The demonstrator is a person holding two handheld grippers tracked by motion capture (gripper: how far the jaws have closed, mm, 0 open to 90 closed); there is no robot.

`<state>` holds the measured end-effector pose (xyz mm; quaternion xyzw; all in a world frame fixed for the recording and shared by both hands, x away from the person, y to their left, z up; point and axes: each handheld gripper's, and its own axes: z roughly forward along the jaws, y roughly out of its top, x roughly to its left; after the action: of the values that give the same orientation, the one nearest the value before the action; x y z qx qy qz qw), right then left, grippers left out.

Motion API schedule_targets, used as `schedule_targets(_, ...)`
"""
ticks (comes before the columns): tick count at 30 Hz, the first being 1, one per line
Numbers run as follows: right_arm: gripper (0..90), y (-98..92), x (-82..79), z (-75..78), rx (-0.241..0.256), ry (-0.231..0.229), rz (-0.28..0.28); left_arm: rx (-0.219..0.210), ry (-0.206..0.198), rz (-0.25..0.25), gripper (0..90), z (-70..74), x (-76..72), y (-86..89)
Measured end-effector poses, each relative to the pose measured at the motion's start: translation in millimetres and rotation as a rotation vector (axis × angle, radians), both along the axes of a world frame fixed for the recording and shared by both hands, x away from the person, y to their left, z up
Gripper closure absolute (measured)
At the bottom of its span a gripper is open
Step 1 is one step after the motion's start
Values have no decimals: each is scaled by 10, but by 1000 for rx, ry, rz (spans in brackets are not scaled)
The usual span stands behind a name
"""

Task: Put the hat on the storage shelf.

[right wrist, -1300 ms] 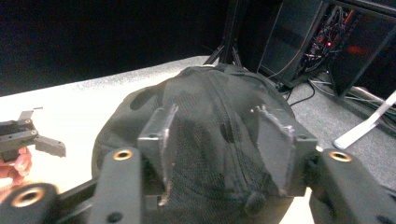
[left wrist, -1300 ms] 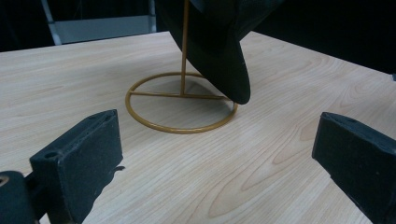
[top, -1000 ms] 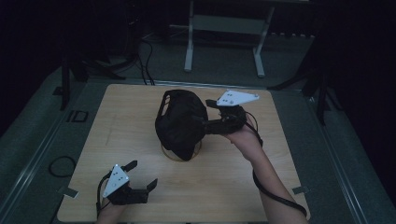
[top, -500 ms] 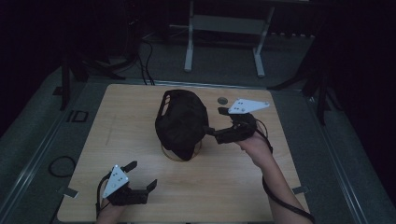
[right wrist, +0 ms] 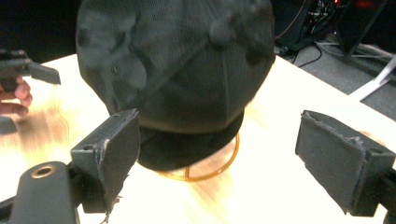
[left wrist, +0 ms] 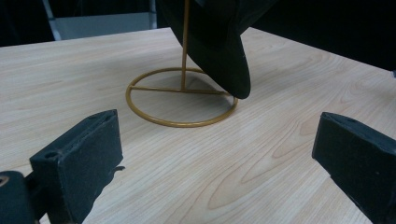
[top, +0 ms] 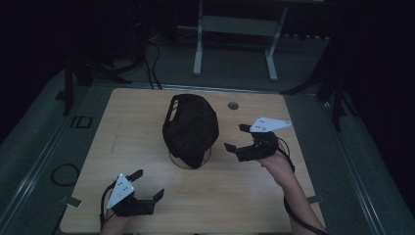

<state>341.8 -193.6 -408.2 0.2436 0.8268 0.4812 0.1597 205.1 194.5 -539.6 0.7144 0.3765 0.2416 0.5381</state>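
Black cap (top: 190, 128) sits on gold wire stand (top: 190, 160), mid-table, just ahead of my right gripper (top: 233, 138), apart from it. I judge hanging done; only pulling clear left. Right gripper: jaws spread wide, empty, pointed at cap, forearm angled in from near edge. Left gripper (top: 148, 186): jaws wide, empty, low over table (top: 303, 161), cap well ahead of it.

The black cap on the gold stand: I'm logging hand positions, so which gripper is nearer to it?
Right. The right gripper is open just beside the black cap; the left gripper sits open at the table's near edge, farther off.
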Motion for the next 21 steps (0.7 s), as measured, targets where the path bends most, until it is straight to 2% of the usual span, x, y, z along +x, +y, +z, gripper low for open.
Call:
schedule_targets(10,137,-130,-25,-293,-12,31,-8,-1,5,2,22,-14,13,-8)
schedule_targets(17,137,-202,-64,-517,0,55,-10,-8,1,-12,22,-17,13,-13)
schedule_targets(21,137,-212,-96,-653,-31,63,19,-11,5,-21,22,-19,14,-21)
